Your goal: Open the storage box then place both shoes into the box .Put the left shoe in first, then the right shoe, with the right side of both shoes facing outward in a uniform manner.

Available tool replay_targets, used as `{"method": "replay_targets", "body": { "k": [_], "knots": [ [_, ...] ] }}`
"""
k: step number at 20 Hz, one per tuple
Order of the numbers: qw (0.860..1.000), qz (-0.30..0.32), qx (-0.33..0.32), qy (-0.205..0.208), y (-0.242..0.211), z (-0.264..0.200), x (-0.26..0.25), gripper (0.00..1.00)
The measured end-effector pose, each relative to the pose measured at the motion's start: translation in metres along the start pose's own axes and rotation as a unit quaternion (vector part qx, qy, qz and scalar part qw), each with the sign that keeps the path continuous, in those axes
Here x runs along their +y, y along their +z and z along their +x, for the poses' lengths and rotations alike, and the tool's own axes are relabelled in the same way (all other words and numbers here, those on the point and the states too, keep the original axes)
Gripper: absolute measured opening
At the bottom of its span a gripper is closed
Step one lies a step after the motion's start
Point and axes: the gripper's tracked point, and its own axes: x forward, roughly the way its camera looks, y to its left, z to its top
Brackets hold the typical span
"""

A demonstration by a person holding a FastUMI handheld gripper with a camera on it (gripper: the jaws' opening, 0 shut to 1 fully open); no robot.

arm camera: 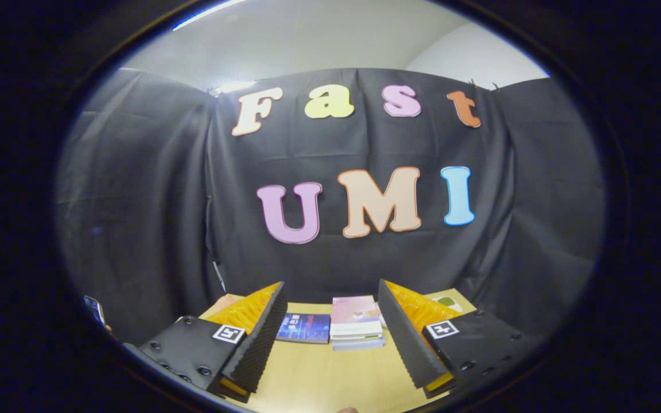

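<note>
Pale wood, that's the table (330, 378) under the tongs (330, 338), whose fingers (259, 338) stand wide apart with nothing between them, held above the surface. Just beyond them lies a flat dark blue book (304, 328), and touching its right side sits a short stack of books with a pink cover on top (356, 324). Behind hangs the black cloth wall (152, 218). Storage box and shoes: whereabouts I can't tell.

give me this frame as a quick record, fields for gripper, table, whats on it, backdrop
gripper: gripper open, fingers spread wide, nothing between them
table: light wooden table, bare between the fingers
on it: blue book lying flat beyond the fingers; stack of books with a pink cover on top, just beside it
backdrop: black cloth wall behind the table
</note>
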Motion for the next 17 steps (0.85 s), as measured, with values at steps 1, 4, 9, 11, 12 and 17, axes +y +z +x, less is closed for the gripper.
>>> {"method": "replay_targets", "body": {
  "k": [1, 4, 9, 11, 12, 17],
  "knots": [
    [1.0, 0.001, -0.008, 0.002, 0.008, -0.003, -0.003, 0.98],
    [1.0, 0.0, -0.025, 0.007, 0.024, -0.009, -0.013, 0.98],
    [0.999, 0.009, -0.035, 0.02, 0.04, -0.017, -0.026, 0.98],
    [0.999, 0.015, -0.039, 0.024, 0.046, -0.02, -0.034, 0.98],
    [0.999, 0.015, -0.041, 0.025, 0.048, -0.022, -0.039, 0.98],
    [0.998, 0.011, -0.043, 0.036, 0.052, -0.03, -0.054, 0.98]
  ]
}}
